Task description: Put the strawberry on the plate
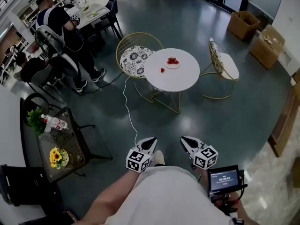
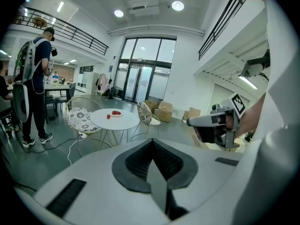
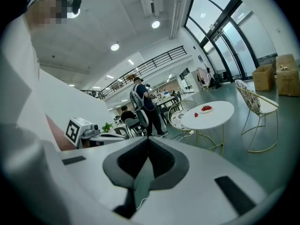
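A single strawberry (image 1: pixel 162 70) lies on the round white table (image 1: pixel 180 78), just left of a small white plate (image 1: pixel 172 63) that holds other strawberries. Both grippers are far from the table, held close to the person's body. My left gripper (image 1: pixel 151 140) is shut and empty, and so is my right gripper (image 1: pixel 183 140). In the left gripper view the shut jaws point toward the distant table (image 2: pixel 123 121), plate (image 2: pixel 116 114) and strawberry (image 2: pixel 108 116). The right gripper view shows the strawberry (image 3: pixel 196 115) and the plate (image 3: pixel 206 109) on the table (image 3: pixel 215 117).
Two gold-wire chairs (image 1: pixel 136 55) (image 1: pixel 222 67) flank the table. A white cable (image 1: pixel 127 107) runs across the floor toward it. A dark side table with flowers (image 1: pixel 58 149) stands at left. People sit and stand at desks (image 1: pixel 56 27) at back left. Cardboard boxes (image 1: pixel 243 25) lie at back right.
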